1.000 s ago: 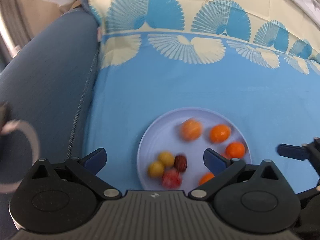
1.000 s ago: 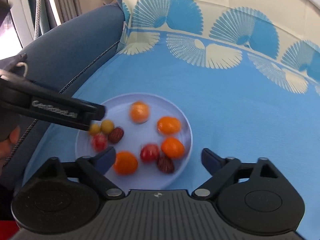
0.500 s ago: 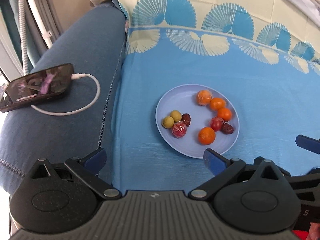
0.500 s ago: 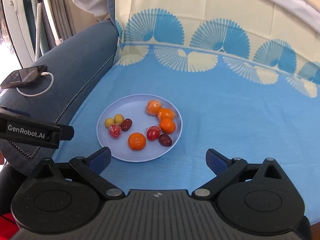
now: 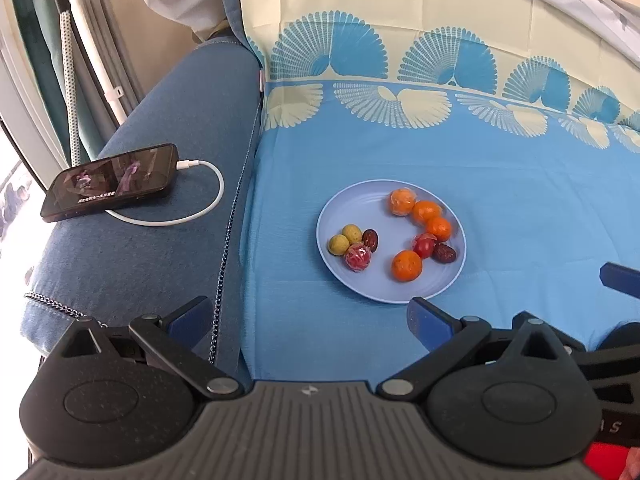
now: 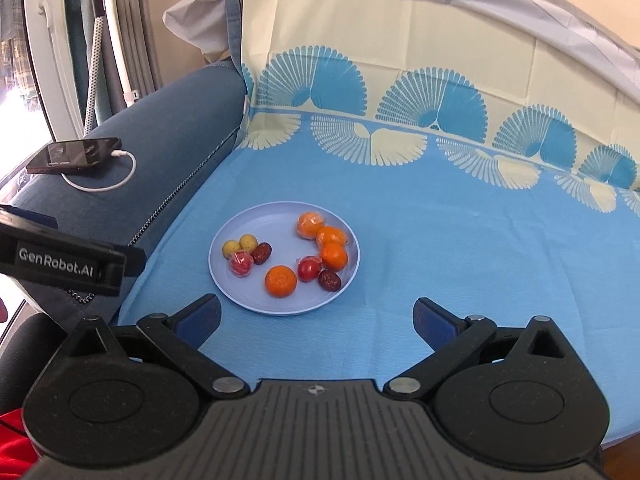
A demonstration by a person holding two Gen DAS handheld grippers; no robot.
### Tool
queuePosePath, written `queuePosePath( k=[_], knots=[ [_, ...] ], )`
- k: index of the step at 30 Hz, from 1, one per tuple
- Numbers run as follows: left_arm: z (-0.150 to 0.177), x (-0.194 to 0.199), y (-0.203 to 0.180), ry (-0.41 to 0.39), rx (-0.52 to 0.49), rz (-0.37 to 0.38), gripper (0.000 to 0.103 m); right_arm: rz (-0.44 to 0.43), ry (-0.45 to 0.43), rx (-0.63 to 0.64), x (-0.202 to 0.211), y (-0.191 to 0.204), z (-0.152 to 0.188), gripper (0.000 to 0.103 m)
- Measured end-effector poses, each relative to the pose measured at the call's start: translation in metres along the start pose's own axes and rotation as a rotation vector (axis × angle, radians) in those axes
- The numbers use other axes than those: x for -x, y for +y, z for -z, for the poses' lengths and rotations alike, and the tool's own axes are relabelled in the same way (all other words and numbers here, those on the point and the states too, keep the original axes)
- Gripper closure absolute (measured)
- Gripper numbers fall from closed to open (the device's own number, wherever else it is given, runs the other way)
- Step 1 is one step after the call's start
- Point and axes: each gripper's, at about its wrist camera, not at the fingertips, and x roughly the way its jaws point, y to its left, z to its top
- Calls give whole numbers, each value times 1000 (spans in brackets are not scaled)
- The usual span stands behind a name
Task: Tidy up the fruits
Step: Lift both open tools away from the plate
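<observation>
Both tongs, the left tongs [image 5: 308, 320] and right tongs [image 6: 316, 316], are being held wide and empty, pulled back since a second ago; all fruits [image 5: 406, 266] are being left on the plate [image 5: 360, 204], suggesting sorting is finished.

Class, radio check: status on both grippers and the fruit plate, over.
Left gripper open, empty. Right gripper open, empty. Fruit all on plate, untouched. Nothing in the way; phone off on the armrest.
</observation>
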Motion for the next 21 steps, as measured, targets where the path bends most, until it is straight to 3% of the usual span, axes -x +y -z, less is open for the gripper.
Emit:
queuePosePath(
  k=[12,21],
  knots=[
    [2,3,-4,27,-30,-7,0,3,-20,0,8,1,0,1],
    [6,-2,0,34,6,13,0,0,-15,6,7,3,0,1]
  ],
)
